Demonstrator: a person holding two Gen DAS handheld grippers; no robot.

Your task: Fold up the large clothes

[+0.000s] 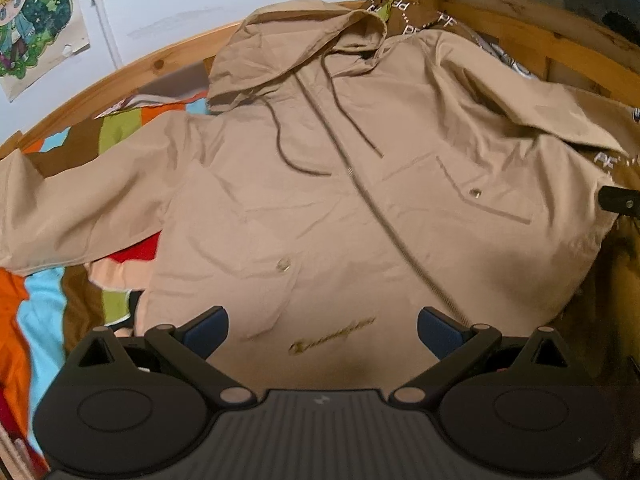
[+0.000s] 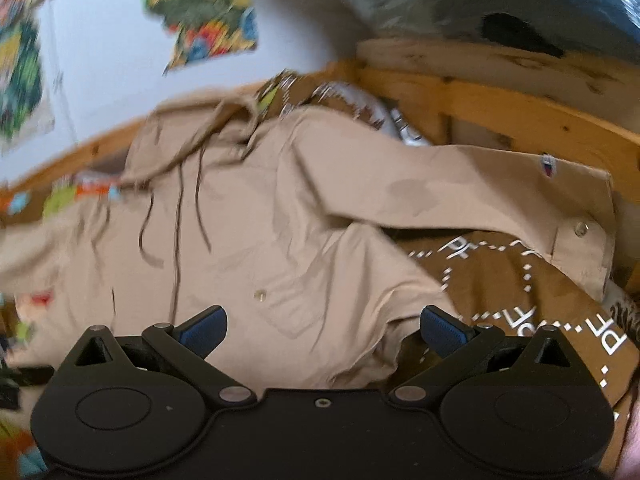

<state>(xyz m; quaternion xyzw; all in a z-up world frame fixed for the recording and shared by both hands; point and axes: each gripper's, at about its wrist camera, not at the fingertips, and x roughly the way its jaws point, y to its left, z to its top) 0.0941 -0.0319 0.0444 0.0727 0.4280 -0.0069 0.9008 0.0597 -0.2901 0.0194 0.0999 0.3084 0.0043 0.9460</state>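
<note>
A beige hooded jacket (image 1: 320, 184) lies spread face up on a bed, zipped, hood toward the wall, drawstrings loose on the chest. Its left sleeve (image 1: 72, 208) stretches out to the left. My left gripper (image 1: 322, 330) hovers open over the jacket's hem, above a gold embroidered logo (image 1: 332, 338), with nothing between its blue pads. In the blurred right wrist view the same jacket (image 2: 280, 232) fills the middle, and its right sleeve (image 2: 480, 196) runs out to the right, cuff near the bed frame. My right gripper (image 2: 322, 332) stands open over the jacket's lower right edge.
A brown blanket with white letters (image 2: 520, 292) lies under the jacket's right side. A bright patchwork cover (image 1: 44, 320) shows at the left. A wooden bed frame (image 1: 532, 32) runs along the back and right. Posters (image 1: 32, 24) hang on the pale wall.
</note>
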